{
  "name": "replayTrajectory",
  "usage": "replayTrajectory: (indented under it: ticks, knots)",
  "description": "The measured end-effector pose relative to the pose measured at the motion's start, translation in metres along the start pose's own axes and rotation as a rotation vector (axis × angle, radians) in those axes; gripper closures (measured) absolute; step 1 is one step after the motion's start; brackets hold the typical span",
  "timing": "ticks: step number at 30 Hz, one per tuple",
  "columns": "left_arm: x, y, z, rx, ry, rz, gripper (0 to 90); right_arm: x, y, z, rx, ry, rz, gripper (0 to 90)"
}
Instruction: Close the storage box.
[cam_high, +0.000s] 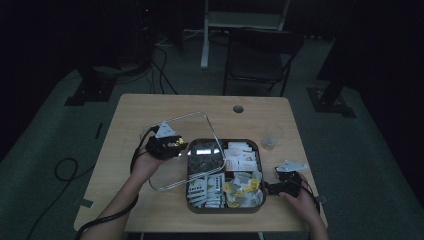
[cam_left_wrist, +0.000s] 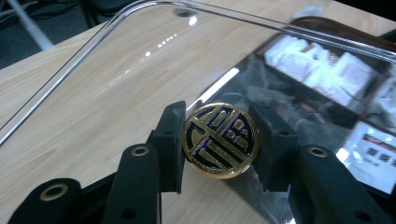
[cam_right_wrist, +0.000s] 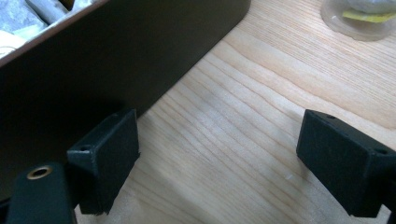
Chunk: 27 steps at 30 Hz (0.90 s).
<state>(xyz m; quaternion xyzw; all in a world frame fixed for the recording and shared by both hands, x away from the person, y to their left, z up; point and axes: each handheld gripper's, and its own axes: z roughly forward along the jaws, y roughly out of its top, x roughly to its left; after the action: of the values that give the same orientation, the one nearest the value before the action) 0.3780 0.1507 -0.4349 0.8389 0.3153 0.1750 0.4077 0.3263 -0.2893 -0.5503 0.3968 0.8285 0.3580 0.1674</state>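
At the table's near right corner, the right gripper (cam_high: 270, 188) rests with jaws spread and empty against the right wall of the dark box (cam_high: 259, 165). Left of the box, the left gripper (cam_left_wrist: 219, 140) pinches the gold knob (cam_left_wrist: 220, 140) of the clear lid (cam_high: 172, 131), holding it tilted over the box's left edge. Bare tabletop (cam_high: 130, 112) lies leftward and toward the far-left corner, giving room to set it down.

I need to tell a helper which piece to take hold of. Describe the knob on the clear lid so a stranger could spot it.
On the wooden table, a clear lid lies tilted over the left edge of the dark box of packets. The round gold knob sits on that lid, clamped between the left gripper fingers; a dark blue geometric pattern marks it out.
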Motion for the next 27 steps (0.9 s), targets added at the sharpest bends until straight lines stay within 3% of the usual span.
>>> replayTrajectory:
  ticks: [14, 22, 27]
  knots:
    - [-0.042, 0.019, 0.022, 0.005, -0.107, 0.096, 59.8, 0.0, 0.0, 0.0, -0.001, 0.0, -0.002, 12.4]
    - [-0.057, 0.021, 0.032, 0.018, -0.15, 0.125, 59.8, 0.0, 0.0, 0.0, -0.001, 0.0, -0.002, 12.5]
    - [-0.068, 0.022, 0.039, 0.019, -0.206, 0.163, 59.8, 0.0, 0.0, 0.0, -0.001, 0.0, 0.0, 12.4]
